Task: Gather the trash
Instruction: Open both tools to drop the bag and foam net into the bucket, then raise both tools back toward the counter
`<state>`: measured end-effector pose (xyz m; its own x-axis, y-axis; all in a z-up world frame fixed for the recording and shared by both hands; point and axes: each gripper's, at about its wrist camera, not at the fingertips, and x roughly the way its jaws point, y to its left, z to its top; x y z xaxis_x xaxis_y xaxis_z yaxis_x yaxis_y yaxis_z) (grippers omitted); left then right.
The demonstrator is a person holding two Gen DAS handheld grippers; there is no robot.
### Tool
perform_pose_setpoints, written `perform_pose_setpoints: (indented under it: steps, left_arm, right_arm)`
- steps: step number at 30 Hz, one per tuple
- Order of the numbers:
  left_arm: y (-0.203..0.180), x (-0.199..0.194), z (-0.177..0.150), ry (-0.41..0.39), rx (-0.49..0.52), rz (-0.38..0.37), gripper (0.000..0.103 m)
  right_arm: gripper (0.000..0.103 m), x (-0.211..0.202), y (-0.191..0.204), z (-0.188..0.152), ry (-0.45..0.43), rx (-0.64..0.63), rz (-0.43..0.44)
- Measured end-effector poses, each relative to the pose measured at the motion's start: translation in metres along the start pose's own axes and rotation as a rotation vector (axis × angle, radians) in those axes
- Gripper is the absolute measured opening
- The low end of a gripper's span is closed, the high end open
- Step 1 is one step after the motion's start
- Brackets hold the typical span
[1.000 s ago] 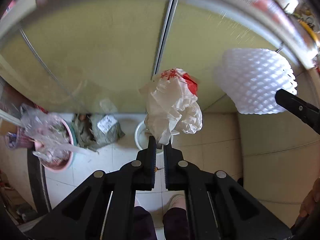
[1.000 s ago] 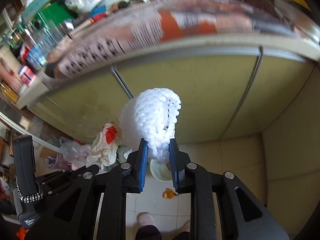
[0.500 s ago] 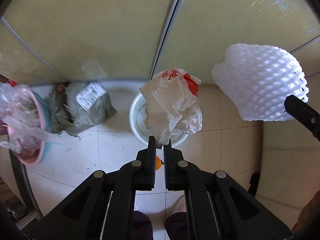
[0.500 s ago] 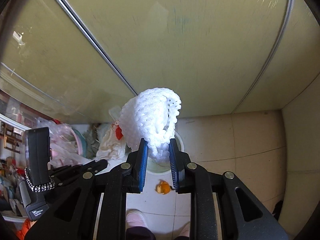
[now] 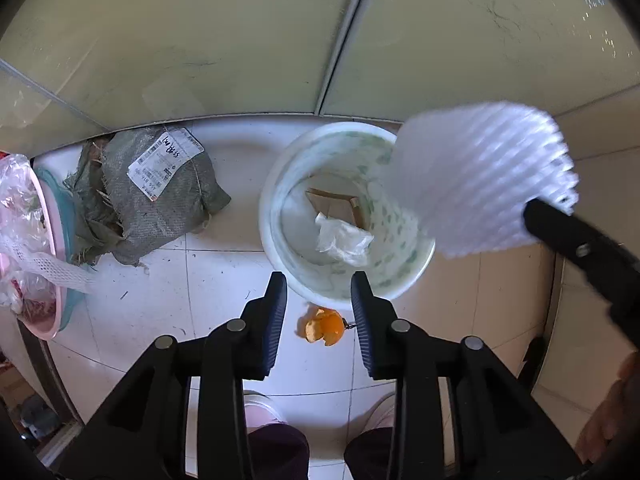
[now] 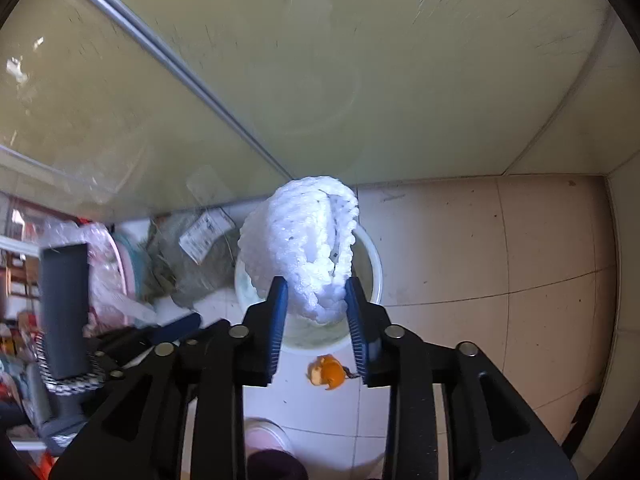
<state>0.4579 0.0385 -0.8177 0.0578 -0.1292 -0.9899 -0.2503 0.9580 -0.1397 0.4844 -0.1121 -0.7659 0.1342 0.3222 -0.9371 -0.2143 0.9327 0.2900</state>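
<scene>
Left wrist view, far left: a pink basin [image 5: 52, 280] holding crumpled clear plastic is seen at the frame edge, with a teal basin nested against it. Just beside it a grey woven sack [image 5: 160, 196] bearing a white printed label is lying on the white tiled floor [image 5: 160, 300], against the base of the yellow-green cabinet doors [image 5: 200, 40].

Centre: a white bucket [image 5: 276, 184] is standing on the floor. Inside it a crumpled plastic bag [image 5: 344, 236] is observed resting on a piece of brown cardboard [image 5: 336, 204]. The left gripper [image 5: 319, 284] is held above the near rim of the bucket; its jaws are spread apart and nothing is held between them. An orange peel [image 5: 322, 326] is lying on the floor just outside the bucket, seen between the two fingers.

Right: a white foam fruit net [image 5: 480, 176] is seen over the right rim of the bucket, motion-blurred. In the right wrist view the same net [image 6: 304, 248] is positioned between the fingers of the right gripper [image 6: 316, 300], above the bucket [image 6: 372, 264]. The jaws are spread wide; whether the pads are pressing on the foam cannot be told. The peel [image 6: 328, 372] is seen below the bucket.
</scene>
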Motion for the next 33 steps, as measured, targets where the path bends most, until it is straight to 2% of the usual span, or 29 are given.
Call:
perform_pose_setpoints:
  steps: [3,8,10,15,22,26,33]
  left_arm:
    - [0.006,-0.007,0.002,-0.011,-0.022,-0.004,0.037]
    - [0.005,-0.035,0.008,-0.029,-0.028,0.028,0.038]
    - [0.002,-0.058,0.010,-0.040,-0.030,0.020,0.038]
    - [-0.011,-0.133,0.012,-0.092,0.015,0.020,0.038]
    - [-0.030,-0.277,0.006,-0.191,0.076,-0.009,0.038]
    - [-0.038,-0.368,0.000,-0.281,0.107,-0.018,0.041]
    - [-0.043,-0.525,-0.012,-0.493,0.171,-0.047,0.047]
  right_arm:
    - [0.039,0.000,-0.002,-0.001,0.016,-0.017,0.004]
    - [0.044,-0.017,-0.007,0.000,0.017,-0.037,-0.004]
    - [0.044,-0.027,-0.006,0.002,0.019,-0.034,-0.008]
    - [0.044,-0.084,0.008,0.011,-0.012,-0.025,-0.008]
    - [0.044,-0.215,0.044,0.026,-0.125,-0.055,-0.029]
    - [0.044,-0.299,0.069,0.029,-0.215,-0.067,-0.043]
    - [0.044,-0.443,0.124,0.026,-0.429,-0.070,-0.065]
